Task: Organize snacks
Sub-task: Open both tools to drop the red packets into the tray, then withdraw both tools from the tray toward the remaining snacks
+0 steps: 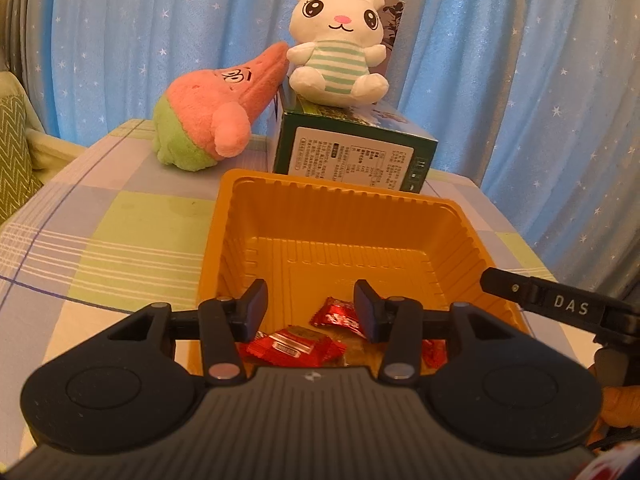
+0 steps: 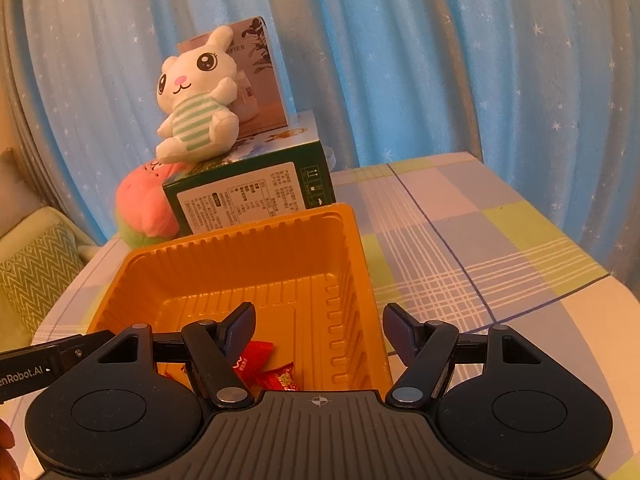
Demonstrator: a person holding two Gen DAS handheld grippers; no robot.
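Red-wrapped snacks (image 1: 292, 346) lie at the near end of the orange tray (image 1: 340, 216), which sits mid-counter (image 1: 120, 240) toward the front edge. The left tongs (image 1: 310, 308) hang over them, partly apart and empty. The right tongs (image 2: 320, 330) gape wide, straddling the tray's right wall. A green box (image 1: 352, 152) stands behind, bearing a white plush (image 1: 340, 48).

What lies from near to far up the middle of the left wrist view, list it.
Red snack packets → orange tray → green box → white plush rabbit → blue star curtain.
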